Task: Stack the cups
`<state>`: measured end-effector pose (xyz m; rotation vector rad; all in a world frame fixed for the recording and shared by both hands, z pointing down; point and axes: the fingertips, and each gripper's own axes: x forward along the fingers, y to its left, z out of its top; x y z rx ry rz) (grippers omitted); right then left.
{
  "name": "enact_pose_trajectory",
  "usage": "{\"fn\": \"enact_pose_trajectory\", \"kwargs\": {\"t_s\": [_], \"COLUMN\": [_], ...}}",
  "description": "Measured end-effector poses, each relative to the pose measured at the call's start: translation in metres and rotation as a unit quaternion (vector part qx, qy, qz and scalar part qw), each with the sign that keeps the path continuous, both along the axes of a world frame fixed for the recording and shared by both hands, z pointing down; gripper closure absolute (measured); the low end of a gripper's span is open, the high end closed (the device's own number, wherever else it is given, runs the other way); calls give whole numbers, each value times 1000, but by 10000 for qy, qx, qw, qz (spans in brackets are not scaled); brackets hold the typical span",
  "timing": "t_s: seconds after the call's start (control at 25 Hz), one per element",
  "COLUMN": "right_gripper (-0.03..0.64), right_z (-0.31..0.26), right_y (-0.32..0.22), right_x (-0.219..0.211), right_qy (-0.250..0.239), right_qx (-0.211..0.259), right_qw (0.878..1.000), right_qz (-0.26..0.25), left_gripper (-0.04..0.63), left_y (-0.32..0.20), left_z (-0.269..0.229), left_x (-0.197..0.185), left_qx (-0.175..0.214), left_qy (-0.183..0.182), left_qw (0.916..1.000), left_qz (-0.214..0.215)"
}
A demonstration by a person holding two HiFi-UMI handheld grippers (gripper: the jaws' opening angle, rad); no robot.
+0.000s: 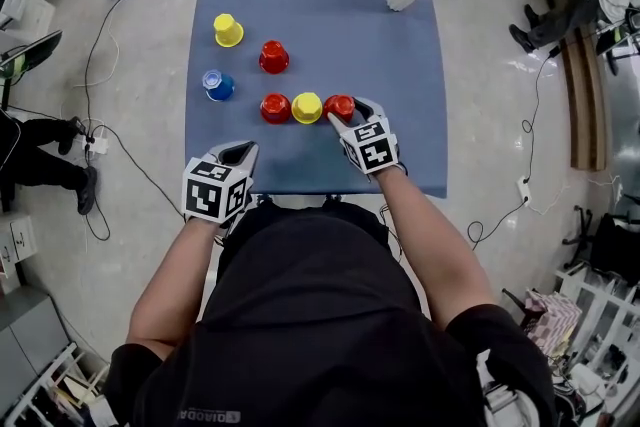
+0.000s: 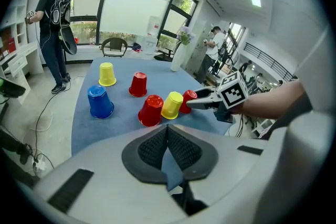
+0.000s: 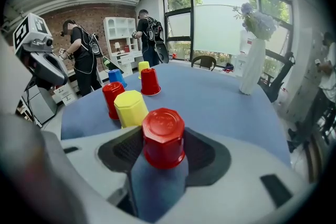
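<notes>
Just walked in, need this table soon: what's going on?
A person is working with a gripper in each hand at the blue table, where six cups stand upside down, none stacked yet. The right gripper has its tongs apparently closed on the right-hand red cup, ending a row of three. The left gripper, tongs shut and empty, hangs near the table's front edge.

A pale glossy floor (image 1: 150, 125) surrounds the blue rectangular desk (image 1: 330, 15), with tall black-framed windows (image 2: 126, 8) upper centre and a red brick wall (image 3: 105, 14) upper left.
</notes>
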<state>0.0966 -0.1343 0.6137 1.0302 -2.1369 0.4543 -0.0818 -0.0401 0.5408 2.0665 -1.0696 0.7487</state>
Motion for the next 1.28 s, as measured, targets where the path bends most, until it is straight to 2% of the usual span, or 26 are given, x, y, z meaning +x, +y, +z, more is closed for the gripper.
{"fn": "enact_pose_trajectory", "kwargs": {"t_s": [0.48, 0.92, 1.28], "right_gripper": [380, 377, 377], "right_z": [2, 17, 1], "right_y": [2, 17, 32], "right_x": [0, 11, 16], "right_qy": [87, 408, 200], "right_qx": [6, -318, -237], "right_qw": [10000, 9985, 9995], "right_qz": [16, -152, -96], "left_gripper": [591, 591, 591], "left_y": [-1, -1, -5], "left_z": [1, -3, -4], "left_x": [-1, -7, -7], "left_qx": [10, 39, 62], "left_qy": [40, 22, 47], "left_qw": [10000, 10000, 10000], "left_qz": [-3, -7, -1]}}
